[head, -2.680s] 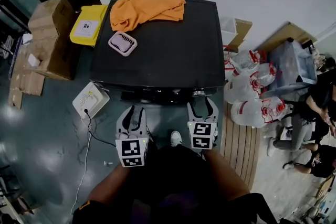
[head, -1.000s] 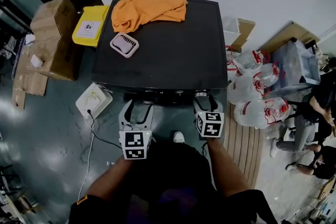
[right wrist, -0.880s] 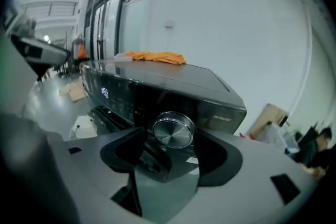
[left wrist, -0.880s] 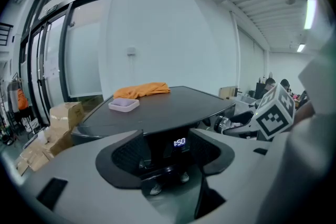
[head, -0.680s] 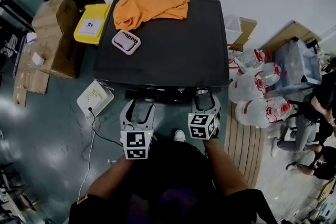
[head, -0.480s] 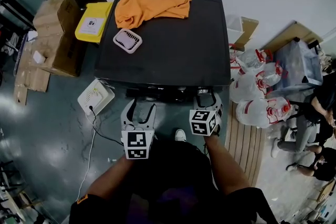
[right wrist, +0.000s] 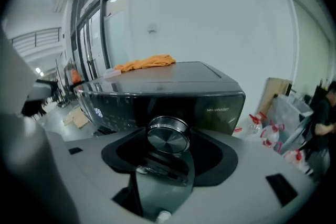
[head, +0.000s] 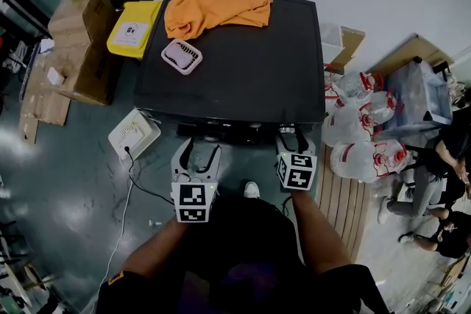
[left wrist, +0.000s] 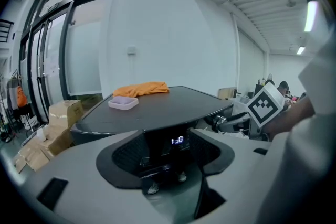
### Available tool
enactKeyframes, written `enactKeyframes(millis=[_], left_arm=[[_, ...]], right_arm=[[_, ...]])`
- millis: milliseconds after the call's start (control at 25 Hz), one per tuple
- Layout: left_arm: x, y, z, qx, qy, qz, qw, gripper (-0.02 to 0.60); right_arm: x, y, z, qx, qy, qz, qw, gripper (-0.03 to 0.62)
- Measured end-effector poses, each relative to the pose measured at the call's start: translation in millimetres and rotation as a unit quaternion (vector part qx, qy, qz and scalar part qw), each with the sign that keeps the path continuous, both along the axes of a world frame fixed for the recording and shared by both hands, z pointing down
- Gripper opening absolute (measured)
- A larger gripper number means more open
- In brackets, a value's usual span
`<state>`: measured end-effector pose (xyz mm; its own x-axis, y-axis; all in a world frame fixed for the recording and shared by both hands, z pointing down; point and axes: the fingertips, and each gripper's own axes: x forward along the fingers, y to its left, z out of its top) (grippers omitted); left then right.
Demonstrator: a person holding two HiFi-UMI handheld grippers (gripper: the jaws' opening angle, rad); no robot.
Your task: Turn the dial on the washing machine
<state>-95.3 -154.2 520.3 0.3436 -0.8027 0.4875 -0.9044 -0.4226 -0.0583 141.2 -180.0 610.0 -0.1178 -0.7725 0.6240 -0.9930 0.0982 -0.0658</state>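
Filling the middle of the head view, the big black box-shaped washing machine stands against a white wall, with a crumpled orange cloth at the back of its lid and a small pink slotted tray just in front of the cloth.

The person stands at its front edge with a tool in each hand. The left hand-held gripper hangs short of the control panel with its jaws apart and nothing between them; its own view looks through the gap at a small lit display. The right hand-held gripper is pushed up to the right end of the panel. Its jaws stand wide and have just been closing a little.

The round brushed-metal dial on the machine's dark front panel sits squarely between those jaws, with a gap showing on each side of it.

By my reading the step in hand is the grasp: the dial is framed but not yet pinched. The next move calls for closing evenly onto the rim, then rolling the wrist about the dial's axis without slipping off the smooth metal.

Compared with the earliest head view, the right hand-held gripper has come forward from open floor to the panel, while the left has hardly shifted.
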Motion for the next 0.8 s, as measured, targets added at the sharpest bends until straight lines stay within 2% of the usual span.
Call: enactKeyframes(millis=[120, 200, 280, 360, 440, 560, 680, 800], left_arm=[[1.9, -0.9, 0.6, 0.001, 0.002, 0.003, 1.0000, 0.262], [3.2, -2.0, -0.2, 0.001, 0.005, 0.004, 1.0000, 0.262], [4.7, -3.3, -0.5, 0.001, 0.006, 0.005, 1.0000, 0.262], [6.0, -4.1, -0.2, 0.001, 0.006, 0.006, 1.0000, 0.262], [7.4, -4.6, -0.7, 0.002, 0.005, 0.007, 1.0000, 0.262], [9.7, -5.4, -1.8, 0.002, 0.003, 0.009, 0.9999, 0.262], [11.1, -5.4, -1.5, 0.003, 0.002, 0.011, 0.9999, 0.262], [9.5, -4.5, -1.4, 0.003, 0.001, 0.009, 1.0000, 0.262]], right_arm=[[2.9, 0.2, 1.2, -0.005, -0.091, 0.012, 0.996, 0.275], [3.9, -0.2, 1.0, -0.010, -0.129, 0.016, 0.991, 0.276], [5.0, -0.8, 1.1, -0.014, -0.147, 0.016, 0.989, 0.276], [5.0, -1.0, 1.8, -0.017, -0.144, 0.013, 0.989, 0.278], [3.8, -0.3, 1.2, -0.016, -0.103, 0.004, 0.995, 0.279], [-0.9, 1.3, -2.3, -0.003, 0.027, -0.026, 0.999, 0.281], [-9.6, 1.9, -9.2, 0.010, 0.137, -0.057, 0.989, 0.285], [-15.5, 2.8, -10.3, 0.017, 0.181, -0.071, 0.981, 0.287]])
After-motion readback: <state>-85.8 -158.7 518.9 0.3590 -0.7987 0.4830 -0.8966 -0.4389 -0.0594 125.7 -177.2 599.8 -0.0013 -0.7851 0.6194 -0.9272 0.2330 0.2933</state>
